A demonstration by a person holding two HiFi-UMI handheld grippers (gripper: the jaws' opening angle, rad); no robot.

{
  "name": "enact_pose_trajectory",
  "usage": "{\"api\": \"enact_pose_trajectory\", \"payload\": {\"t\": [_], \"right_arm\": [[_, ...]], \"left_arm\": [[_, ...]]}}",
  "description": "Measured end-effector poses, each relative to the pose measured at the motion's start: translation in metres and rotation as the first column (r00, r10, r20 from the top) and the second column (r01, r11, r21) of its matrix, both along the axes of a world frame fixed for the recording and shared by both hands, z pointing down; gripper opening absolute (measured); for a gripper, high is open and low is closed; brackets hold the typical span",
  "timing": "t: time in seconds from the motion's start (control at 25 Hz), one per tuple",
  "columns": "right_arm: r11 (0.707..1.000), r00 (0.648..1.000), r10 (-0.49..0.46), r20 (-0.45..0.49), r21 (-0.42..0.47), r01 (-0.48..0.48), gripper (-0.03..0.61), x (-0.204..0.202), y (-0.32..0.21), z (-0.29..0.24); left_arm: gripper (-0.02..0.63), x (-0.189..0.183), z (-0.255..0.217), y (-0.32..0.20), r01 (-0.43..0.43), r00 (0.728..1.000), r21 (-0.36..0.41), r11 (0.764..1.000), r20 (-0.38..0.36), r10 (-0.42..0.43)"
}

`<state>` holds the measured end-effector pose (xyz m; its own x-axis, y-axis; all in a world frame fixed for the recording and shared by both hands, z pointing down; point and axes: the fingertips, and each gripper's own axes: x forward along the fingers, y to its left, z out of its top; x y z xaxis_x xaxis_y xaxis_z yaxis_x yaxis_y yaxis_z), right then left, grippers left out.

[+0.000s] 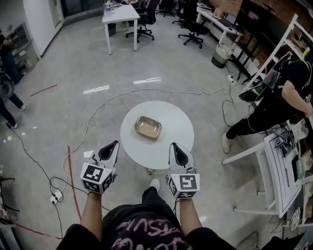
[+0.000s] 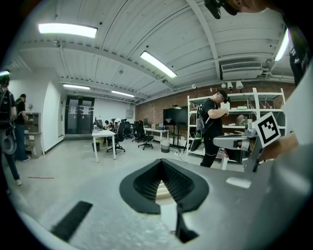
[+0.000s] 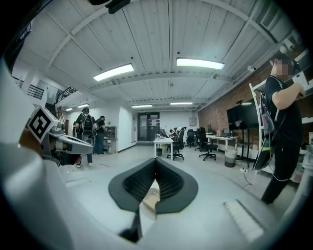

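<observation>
A shallow, clear tan tray (image 1: 148, 127) lies near the middle of a small round white table (image 1: 173, 117). My left gripper (image 1: 114, 145) hovers at the table's near left edge, its black jaws closed tip to tip with nothing between them. My right gripper (image 1: 174, 147) hangs over the near right edge, also shut and empty. In the left gripper view a sliver of the tray (image 2: 162, 190) shows through the gap behind the left gripper's (image 2: 161, 162) closed tips. The right gripper view shows the tray (image 3: 150, 198) the same way behind the right gripper's (image 3: 155, 160) tips.
A person (image 1: 274, 105) bends at a white shelving rack (image 1: 281, 161) to the right. A cable (image 1: 93, 114) loops across the floor round the table. A white desk (image 1: 121, 13) and office chairs (image 1: 193, 29) stand at the back. Another person (image 1: 7, 97) stands far left.
</observation>
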<state>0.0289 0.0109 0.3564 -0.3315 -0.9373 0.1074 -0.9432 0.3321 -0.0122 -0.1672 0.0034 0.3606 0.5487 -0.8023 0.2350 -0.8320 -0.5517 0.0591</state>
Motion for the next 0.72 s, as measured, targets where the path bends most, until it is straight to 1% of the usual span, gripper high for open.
{"api": "enact_pose_trajectory", "payload": {"t": [0.28, 0.44, 0.72], "right_arm": [[1.0, 1.0, -0.002, 0.015, -0.017, 0.002, 0.008, 0.014, -0.04, 0.005], [1.0, 1.0, -0.015, 0.015, -0.02, 0.016, 0.008, 0.027, -0.064, 0.009], [0.999, 0.998, -0.037, 0.044, -0.011, 0.037, 0.008, 0.044, -0.105, 0.012]], "left_arm": [[0.002, 0.005, 0.015, -0.04, 0.015, 0.999, -0.03, 0.999, 0.028, -0.015], [0.002, 0.026, 0.013, -0.062, 0.005, 0.999, -0.045, 0.999, 0.035, -0.004], [0.002, 0.038, 0.026, -0.101, 0.052, 0.996, -0.048, 0.997, 0.081, -0.048]]}}
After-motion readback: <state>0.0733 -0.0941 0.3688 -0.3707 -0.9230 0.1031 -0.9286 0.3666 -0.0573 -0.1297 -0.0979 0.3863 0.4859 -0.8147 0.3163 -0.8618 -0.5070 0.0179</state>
